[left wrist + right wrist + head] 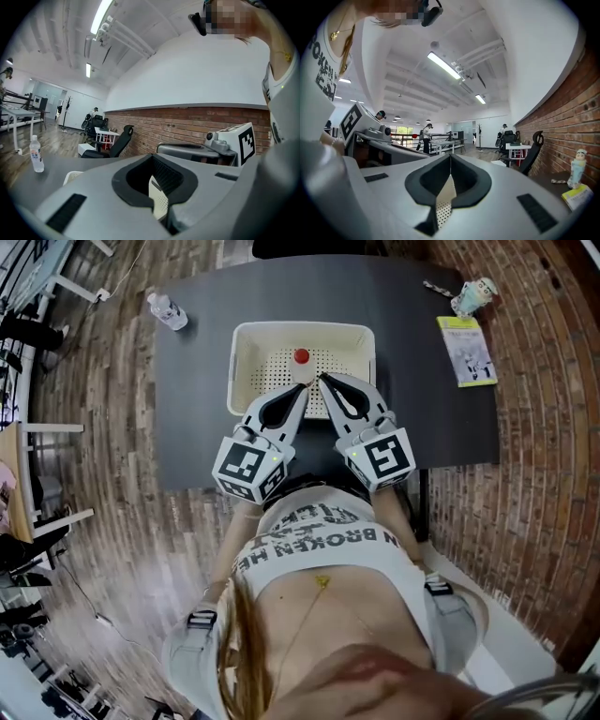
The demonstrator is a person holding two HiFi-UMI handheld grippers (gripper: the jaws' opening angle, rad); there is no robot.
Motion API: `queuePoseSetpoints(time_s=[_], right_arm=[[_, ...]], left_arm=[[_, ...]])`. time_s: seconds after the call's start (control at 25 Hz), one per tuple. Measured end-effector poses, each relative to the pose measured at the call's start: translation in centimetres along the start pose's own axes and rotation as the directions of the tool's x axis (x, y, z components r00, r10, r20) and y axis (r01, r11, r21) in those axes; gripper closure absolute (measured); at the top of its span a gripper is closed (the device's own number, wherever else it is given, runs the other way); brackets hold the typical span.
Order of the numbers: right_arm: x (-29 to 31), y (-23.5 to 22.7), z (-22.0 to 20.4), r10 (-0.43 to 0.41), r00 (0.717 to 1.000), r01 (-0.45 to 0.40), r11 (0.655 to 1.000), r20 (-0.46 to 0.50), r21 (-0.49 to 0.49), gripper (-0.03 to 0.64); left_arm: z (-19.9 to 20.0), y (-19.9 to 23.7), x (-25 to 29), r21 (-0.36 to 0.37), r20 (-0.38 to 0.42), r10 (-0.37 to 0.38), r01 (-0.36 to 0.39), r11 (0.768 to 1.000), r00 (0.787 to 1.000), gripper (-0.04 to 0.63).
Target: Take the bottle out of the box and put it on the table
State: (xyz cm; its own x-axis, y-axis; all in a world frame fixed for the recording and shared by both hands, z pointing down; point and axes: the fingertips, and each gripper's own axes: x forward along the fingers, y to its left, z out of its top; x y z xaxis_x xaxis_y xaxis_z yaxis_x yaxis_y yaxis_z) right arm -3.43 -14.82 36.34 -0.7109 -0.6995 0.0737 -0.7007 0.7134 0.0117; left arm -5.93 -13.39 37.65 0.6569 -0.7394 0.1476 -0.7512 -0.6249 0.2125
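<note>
Head view: dark bench (197, 409) with a white perforated box (246, 334) at top centre of the frame. The bottle (301, 356) stands inside the box, and we see it mostly as a red cap with a pale body below, near the box's lower wall in the picture. It has not been lifted, so we judge the task to be at its opening step.

Left claw (305, 387) and right claw (322, 382) hang side by side over the lower edge of the box. Their tips are close together, just below the red cap. We cannot tell from above whether either tip touches the bottle.

Left gripper view: the claw (153, 159) is clenched, pads meeting at the far tip. Nothing sits in the hollow between the jaws, and only the box's perforated wall shows through it. Right gripper view: that claw (450, 161) is likewise clenched and empty, with the same white perforations behind the gap.

Elsewhere on the bench are a clear water bottle (167, 311) at upper left, a small figurine (473, 296) at upper right and a yellow booklet (466, 351) beside it, all well apart from the box.

Left to do, as we judge it: release one claw, close it on the bottle, raise the bottle over the rim and stand it on a bare part of the bench.
</note>
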Motion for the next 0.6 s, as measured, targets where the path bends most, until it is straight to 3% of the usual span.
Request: queuePoseSetpoints(time_s=[0.6], right_arm=[[3.8,-0.5,-2.6,-0.042,0.997,0.046,0.997,-0.062,0.06,0.607]], left_arm=[[-1.2,3.8,-0.7,-0.019,-0.036,-0.016,0.015,1.0,0.999,0.592]])
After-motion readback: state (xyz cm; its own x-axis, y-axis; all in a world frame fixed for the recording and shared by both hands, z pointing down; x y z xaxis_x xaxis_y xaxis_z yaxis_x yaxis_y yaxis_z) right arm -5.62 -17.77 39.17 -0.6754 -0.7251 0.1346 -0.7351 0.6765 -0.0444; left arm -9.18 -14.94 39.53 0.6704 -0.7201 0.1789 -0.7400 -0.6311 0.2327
